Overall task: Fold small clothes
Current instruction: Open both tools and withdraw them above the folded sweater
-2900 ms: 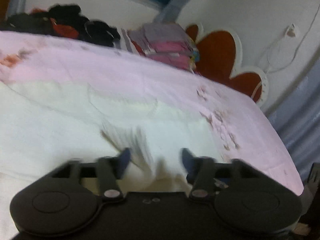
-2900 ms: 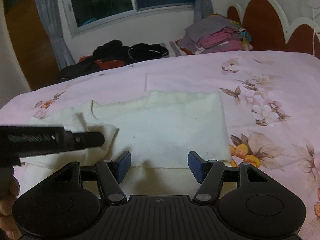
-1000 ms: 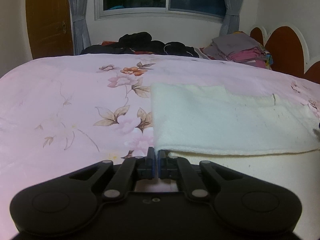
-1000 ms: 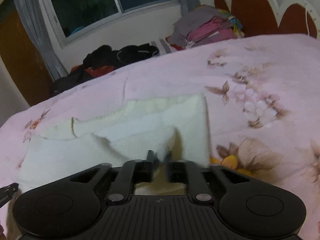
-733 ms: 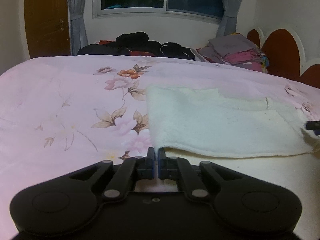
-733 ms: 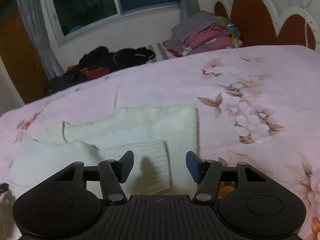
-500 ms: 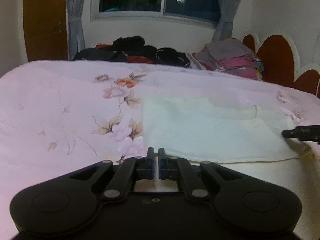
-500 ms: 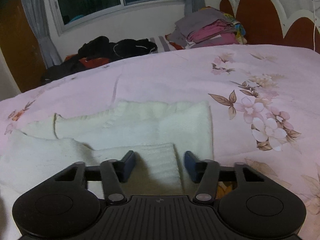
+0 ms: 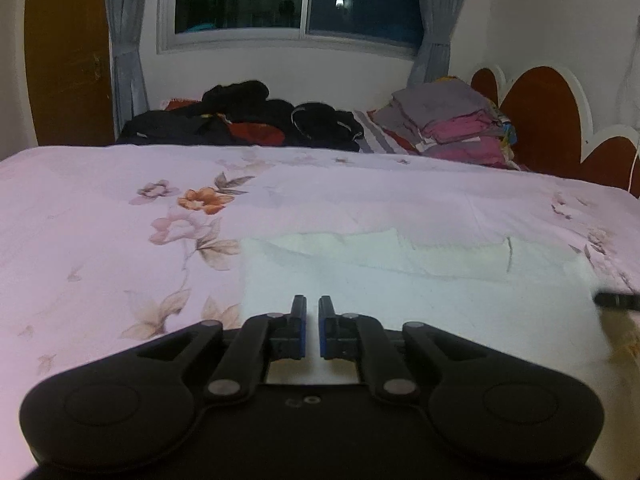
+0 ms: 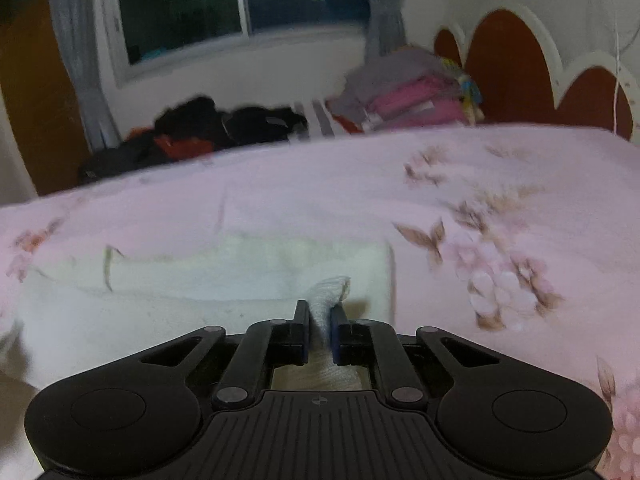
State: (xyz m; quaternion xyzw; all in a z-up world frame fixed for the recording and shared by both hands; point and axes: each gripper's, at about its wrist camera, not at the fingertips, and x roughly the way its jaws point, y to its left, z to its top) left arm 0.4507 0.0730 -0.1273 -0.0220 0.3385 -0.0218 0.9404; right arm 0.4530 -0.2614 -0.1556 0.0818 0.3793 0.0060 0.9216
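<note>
Right tongs (image 10: 320,318), just closed, clamp the soft, light cream sweater (image 10: 208,280) cuff at six o'clock; left tongs (image 9: 312,322) together, empty.

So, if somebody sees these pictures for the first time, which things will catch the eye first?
Probably the cream knitted garment, spread flat on the pink flowered bedsheet. Next, the right claw, shut on a ribbed end of that garment at its right side, having just been closing. At the far edge of the bed, a dark heap of clothes lies beside a folded pink and grey stack.
</note>
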